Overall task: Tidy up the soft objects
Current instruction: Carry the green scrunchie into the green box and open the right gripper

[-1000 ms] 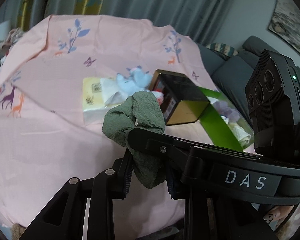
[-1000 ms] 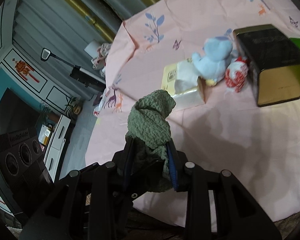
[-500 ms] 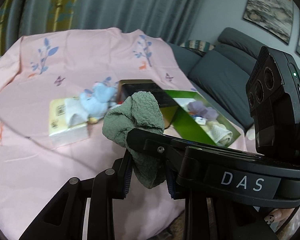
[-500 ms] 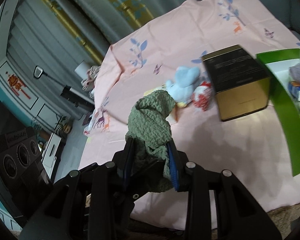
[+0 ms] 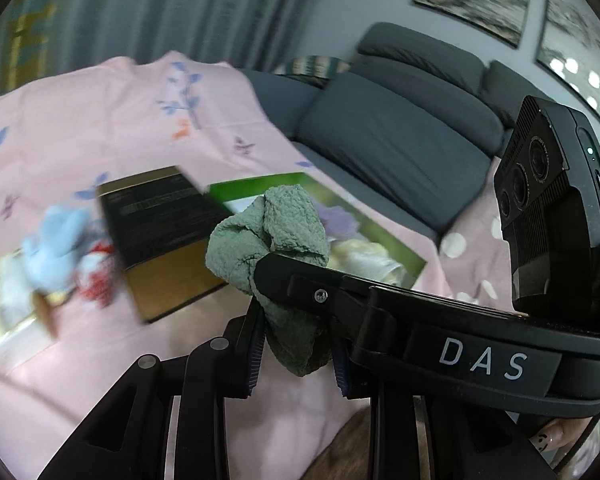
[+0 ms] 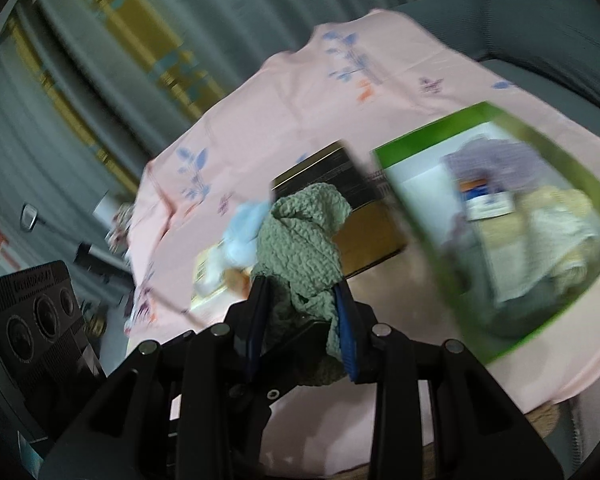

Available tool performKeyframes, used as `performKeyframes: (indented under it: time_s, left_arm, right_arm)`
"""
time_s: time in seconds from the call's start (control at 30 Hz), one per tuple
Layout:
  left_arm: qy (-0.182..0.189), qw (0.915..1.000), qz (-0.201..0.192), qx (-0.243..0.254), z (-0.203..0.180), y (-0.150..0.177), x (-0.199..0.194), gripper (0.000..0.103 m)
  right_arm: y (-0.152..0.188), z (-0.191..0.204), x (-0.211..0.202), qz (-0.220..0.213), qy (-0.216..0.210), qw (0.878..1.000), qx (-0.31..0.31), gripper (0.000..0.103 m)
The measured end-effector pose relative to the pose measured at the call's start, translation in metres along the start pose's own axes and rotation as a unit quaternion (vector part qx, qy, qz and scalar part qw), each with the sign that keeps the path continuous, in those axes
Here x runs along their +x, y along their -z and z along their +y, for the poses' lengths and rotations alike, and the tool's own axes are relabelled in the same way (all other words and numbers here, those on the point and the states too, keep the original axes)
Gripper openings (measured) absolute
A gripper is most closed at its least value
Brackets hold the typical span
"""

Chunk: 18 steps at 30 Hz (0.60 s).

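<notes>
Both claws, left claw and right claw, pinch one crumpled sage-green knitted cloth. The green-walled open box of soft things lies ahead to the right, nearer the right claw.

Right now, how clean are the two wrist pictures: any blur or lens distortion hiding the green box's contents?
Left wrist view: gripper and green cloth are sharp; blue plush toy and green box are motion-smeared; edges bow from the fisheye. Right wrist view: heavier smear; the green box holds pale and purple soft items, unreadable in detail; the cloth stays crisp.
</notes>
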<state>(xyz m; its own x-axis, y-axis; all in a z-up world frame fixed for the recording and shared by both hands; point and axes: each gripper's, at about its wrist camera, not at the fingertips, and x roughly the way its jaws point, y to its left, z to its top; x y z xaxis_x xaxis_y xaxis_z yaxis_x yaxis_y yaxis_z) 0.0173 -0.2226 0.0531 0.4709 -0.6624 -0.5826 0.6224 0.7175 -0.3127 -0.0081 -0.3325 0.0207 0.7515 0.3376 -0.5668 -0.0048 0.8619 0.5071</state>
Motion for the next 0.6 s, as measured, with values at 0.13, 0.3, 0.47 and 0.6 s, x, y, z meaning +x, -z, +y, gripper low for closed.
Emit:
performKeyframes:
  time_s: [0.13,0.3,0.47,0.6]
  left_arm:
    - [0.034,0.9992,0.012,0.018,-0.017,-0.019,0.033,0.029]
    - [0.073,0.9966,0.018,0.033,-0.036,-0.044,0.071,0.029]
    - [0.087,0.9944,0.053,0.027,-0.044,-0.054,0.113,0.029]
    - [0.091,0.9921,0.082,0.027,-0.045,-0.051,0.141,0.029]
  right_arm:
    - [-0.016,-0.028,-0.012,-0.025,0.029,0.999,0.026,0.033]
    - [-0.04,-0.059,-0.026,-0.058,0.063,0.995,0.055,0.033]
    - [-0.059,-0.092,-0.02,-0.067,0.125,0.986,0.087,0.033]
    - [-0.058,-0.117,-0.01,-0.06,0.139,0.982,0.113,0.033]
